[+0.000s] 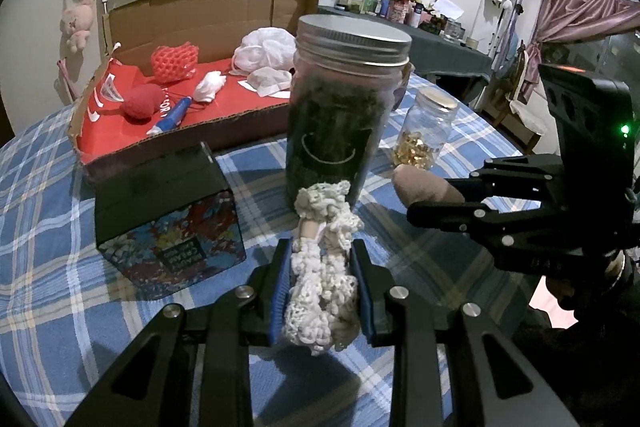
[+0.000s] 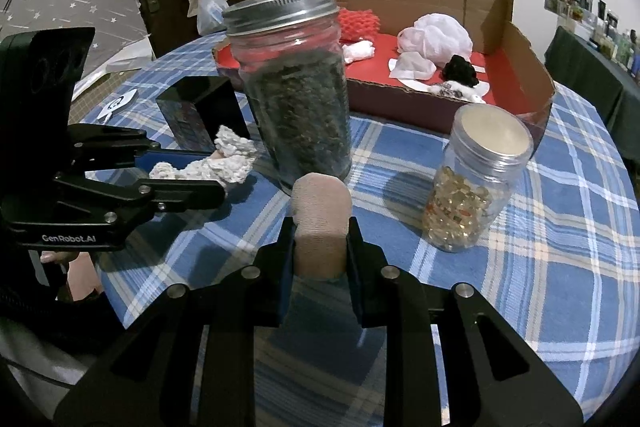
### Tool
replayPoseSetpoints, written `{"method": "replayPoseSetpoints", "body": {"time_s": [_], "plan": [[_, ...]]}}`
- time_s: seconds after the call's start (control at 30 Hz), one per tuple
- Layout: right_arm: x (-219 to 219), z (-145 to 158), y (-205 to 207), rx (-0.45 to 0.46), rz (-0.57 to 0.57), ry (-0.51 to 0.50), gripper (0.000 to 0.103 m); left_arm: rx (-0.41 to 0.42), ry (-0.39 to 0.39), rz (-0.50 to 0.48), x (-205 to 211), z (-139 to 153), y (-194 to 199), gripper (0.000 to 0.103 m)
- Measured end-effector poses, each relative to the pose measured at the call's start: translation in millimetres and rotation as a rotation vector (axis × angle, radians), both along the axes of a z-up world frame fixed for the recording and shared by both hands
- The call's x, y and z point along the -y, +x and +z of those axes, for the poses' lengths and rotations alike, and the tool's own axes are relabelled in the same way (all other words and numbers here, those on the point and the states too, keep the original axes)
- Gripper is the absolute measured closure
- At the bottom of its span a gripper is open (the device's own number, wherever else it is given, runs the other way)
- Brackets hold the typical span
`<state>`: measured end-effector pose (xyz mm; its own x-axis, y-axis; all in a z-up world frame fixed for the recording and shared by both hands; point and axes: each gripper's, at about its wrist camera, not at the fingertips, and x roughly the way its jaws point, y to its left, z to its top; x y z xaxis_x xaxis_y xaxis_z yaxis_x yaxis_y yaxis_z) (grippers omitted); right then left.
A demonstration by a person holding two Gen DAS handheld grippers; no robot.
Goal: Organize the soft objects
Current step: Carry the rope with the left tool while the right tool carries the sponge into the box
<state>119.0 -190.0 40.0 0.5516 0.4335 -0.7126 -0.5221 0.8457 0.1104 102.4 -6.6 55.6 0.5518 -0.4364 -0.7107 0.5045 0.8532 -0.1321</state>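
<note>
My left gripper (image 1: 322,263) is shut on a cream crocheted scrunchie (image 1: 324,267), held above the checked tablecloth just in front of a tall jar; it also shows in the right wrist view (image 2: 208,167). My right gripper (image 2: 320,239) is shut on a beige rolled sock (image 2: 320,223), also seen from the left wrist view (image 1: 424,183). The cardboard box (image 1: 200,7) with a red floor holds several soft things: a red mesh pouf (image 1: 174,63), a red ball (image 1: 140,103), a white net bundle (image 1: 264,51) and a black scrunchie (image 2: 460,69).
A tall jar of dark leaves (image 1: 344,107) stands between the grippers and the box. A small jar of gold bits (image 2: 476,183) stands to its right. A black patterned box (image 1: 168,211) sits at left. A blue pen (image 1: 172,115) lies in the cardboard box.
</note>
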Motion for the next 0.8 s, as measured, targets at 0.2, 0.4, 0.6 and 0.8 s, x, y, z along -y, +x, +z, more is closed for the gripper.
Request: {"method": "replayPoseSetpoints", "body": {"time_s": [0.2, 0.4, 0.6, 0.8], "plan": [[13.9, -2.0, 0.8, -0.012, -0.02, 0.004, 0.081, 0.003, 0.012, 0.022, -13.0, -0.5, -4.5, 0.072], [26.7, -3.3, 0.7, -0.025, -0.043, 0.003, 0.081, -0.005, 0.012, 0.04, -27.7, -2.5, -10.4, 0.072], [40.9, -5.1, -0.6, -0.04, -0.068, -0.003, 0.081, -0.021, 0.015, 0.075, -47.1, -4.0, -16.1, 0.072], [62.1, -7.4, 2.5, -0.045, -0.108, -0.018, 0.081, -0.028, 0.015, 0.122, -72.1, -4.5, -18.8, 0.072]]}}
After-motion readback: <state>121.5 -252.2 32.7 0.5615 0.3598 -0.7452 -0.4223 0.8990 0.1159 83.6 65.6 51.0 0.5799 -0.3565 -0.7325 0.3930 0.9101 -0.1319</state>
